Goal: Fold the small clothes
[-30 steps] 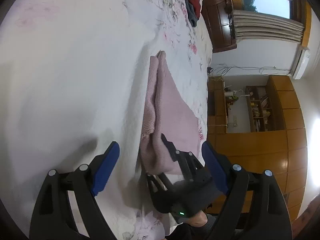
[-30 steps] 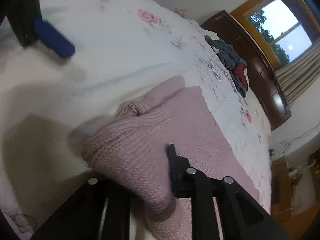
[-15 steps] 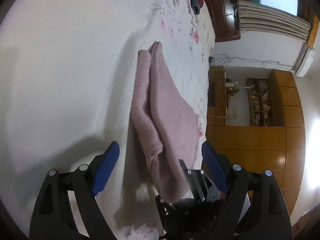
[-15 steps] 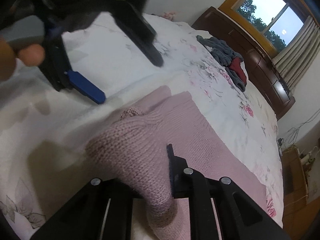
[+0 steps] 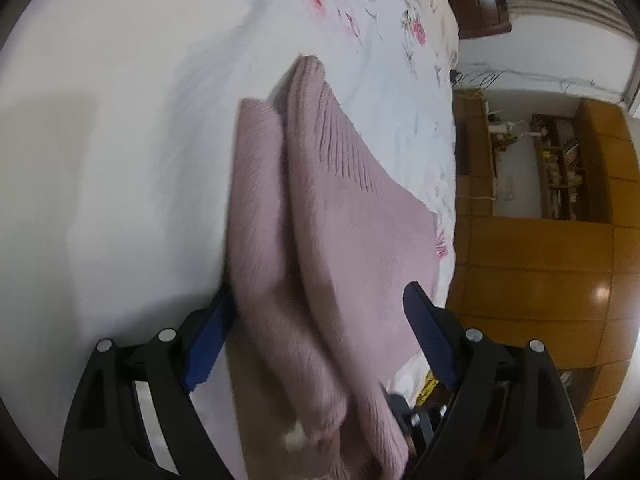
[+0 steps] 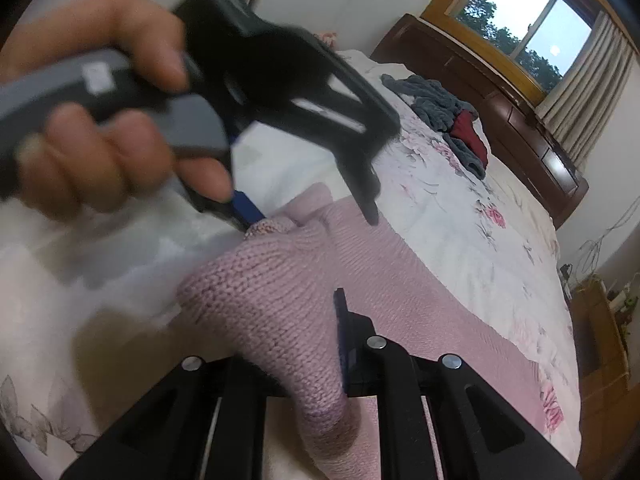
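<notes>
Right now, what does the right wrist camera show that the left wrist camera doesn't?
Only the right wrist view shows the person's hand squeezing the left tongs, the window, and the grey and red clothes farther up the bed. Only the left wrist view shows the wooden shelves and both layers of the folded edge between its open tongs. Both show the pink knit garment on the floral bedsheet.
</notes>
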`<state>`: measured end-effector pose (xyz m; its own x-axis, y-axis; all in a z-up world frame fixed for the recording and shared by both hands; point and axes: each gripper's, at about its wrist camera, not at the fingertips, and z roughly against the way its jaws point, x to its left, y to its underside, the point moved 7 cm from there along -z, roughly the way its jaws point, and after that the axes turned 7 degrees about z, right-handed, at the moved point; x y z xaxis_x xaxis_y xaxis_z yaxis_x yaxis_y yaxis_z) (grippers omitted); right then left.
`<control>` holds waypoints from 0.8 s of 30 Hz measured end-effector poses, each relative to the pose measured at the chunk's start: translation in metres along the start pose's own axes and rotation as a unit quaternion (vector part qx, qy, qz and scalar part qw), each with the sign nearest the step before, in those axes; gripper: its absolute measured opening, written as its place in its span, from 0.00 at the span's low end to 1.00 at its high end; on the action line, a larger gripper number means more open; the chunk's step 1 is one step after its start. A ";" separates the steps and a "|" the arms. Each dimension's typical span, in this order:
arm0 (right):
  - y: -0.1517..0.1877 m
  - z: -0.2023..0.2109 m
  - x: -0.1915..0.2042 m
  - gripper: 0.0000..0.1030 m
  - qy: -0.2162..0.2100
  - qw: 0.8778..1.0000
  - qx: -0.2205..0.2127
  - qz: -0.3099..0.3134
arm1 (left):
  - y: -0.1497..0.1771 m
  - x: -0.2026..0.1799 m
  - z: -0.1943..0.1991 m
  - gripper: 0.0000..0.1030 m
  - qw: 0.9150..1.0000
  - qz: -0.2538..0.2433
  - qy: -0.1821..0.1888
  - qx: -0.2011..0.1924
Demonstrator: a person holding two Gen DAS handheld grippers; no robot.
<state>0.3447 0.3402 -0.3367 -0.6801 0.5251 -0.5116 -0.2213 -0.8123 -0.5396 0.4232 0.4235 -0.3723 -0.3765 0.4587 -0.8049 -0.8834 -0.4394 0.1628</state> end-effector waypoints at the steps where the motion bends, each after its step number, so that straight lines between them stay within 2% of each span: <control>1: 0.000 0.001 -0.001 0.12 0.000 1.000 -0.001 -0.002 | -0.005 -0.003 -0.003 0.76 1.000 -0.002 -0.004 0.001; 3: 0.000 0.002 -0.002 0.12 -0.001 1.000 -0.003 -0.008 | -0.012 -0.007 -0.007 0.57 1.000 -0.004 -0.016 -0.001; 4: 0.000 0.003 -0.004 0.12 -0.001 1.000 -0.004 -0.013 | -0.016 -0.008 -0.009 0.52 1.000 -0.003 -0.021 0.000; 6: -0.001 0.005 -0.007 0.12 -0.002 1.000 -0.007 -0.022 | -0.022 -0.009 -0.010 0.28 0.999 -0.004 -0.035 -0.001; 12: -0.003 0.012 -0.017 0.12 -0.012 0.998 -0.011 -0.062 | -0.025 -0.026 -0.008 0.23 0.998 -0.027 -0.064 -0.011; 24: -0.005 0.045 -0.051 0.12 -0.006 0.993 -0.029 -0.116 | -0.012 -0.095 0.005 0.23 0.991 -0.082 -0.097 -0.030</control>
<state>0.3491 0.3060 -0.2776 -0.6238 0.6936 -0.3603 -0.3339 -0.6533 -0.6795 0.4684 0.3885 -0.2948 -0.2802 0.6654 -0.6919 -0.9212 -0.3891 -0.0011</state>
